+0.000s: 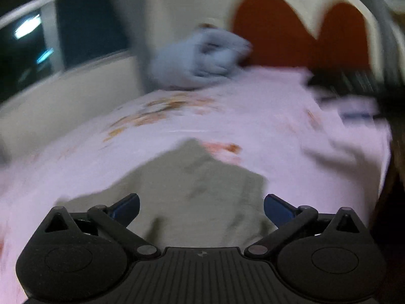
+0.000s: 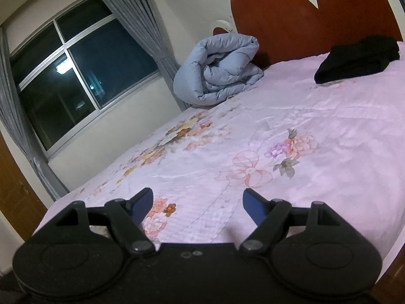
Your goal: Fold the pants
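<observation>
In the blurred left wrist view, olive-khaki pants (image 1: 192, 190) lie on the pink floral bedsheet (image 1: 253, 116), right in front of my left gripper (image 1: 201, 209). That gripper is open and empty, its blue-padded fingers (image 1: 126, 207) spread over the near part of the cloth. In the right wrist view my right gripper (image 2: 197, 206) is open and empty above the bare sheet (image 2: 316, 116). The pants do not show in that view.
A rolled grey-blue duvet (image 2: 217, 71) lies at the head of the bed, also in the left wrist view (image 1: 200, 58). A black folded garment (image 2: 357, 58) sits at the far right. A red headboard (image 2: 291, 17), a window (image 2: 73, 81) and curtains stand behind.
</observation>
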`<state>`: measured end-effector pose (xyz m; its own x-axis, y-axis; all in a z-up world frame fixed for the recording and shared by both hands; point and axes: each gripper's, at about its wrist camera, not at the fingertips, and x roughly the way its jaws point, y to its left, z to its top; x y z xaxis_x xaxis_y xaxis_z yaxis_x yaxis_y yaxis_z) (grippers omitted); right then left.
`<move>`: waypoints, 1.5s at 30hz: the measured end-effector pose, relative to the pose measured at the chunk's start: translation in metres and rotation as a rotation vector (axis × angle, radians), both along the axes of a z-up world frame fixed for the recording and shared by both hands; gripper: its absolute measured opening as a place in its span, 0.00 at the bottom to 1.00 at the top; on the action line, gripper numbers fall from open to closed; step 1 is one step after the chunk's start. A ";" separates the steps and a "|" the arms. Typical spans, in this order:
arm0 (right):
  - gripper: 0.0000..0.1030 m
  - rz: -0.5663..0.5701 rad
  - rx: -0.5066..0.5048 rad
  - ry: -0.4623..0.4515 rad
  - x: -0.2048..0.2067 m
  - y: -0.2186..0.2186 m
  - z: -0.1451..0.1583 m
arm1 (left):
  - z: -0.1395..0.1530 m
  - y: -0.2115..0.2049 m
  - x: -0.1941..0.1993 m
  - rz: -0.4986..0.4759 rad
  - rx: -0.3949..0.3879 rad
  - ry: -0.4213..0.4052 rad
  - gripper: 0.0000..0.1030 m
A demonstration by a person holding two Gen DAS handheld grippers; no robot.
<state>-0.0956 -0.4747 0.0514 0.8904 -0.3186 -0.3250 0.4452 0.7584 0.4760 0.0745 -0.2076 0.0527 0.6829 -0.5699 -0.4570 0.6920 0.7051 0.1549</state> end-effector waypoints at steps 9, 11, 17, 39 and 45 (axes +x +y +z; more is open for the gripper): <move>0.45 0.273 -0.232 0.064 0.033 0.067 0.016 | -0.007 0.113 0.050 0.355 -0.114 0.202 1.00; 0.38 0.401 -0.318 0.091 0.049 0.099 0.020 | -0.015 0.124 0.049 0.392 -0.099 0.202 1.00; 0.25 0.561 -0.474 0.179 0.106 0.170 0.029 | -0.038 0.122 0.073 0.454 -0.068 0.242 1.00; 0.19 0.570 -0.464 0.480 0.186 0.159 0.005 | -0.059 0.135 0.072 0.485 -0.027 0.278 1.00; 0.24 0.529 -0.386 0.368 0.160 0.138 0.014 | -0.056 0.138 0.080 0.539 -0.056 0.249 1.00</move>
<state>0.0639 -0.3364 0.0650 0.8116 -0.0298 -0.5835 0.0537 0.9983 0.0236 0.1550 -0.0697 -0.0035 0.7587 -0.2001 -0.6200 0.2446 0.9695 -0.0136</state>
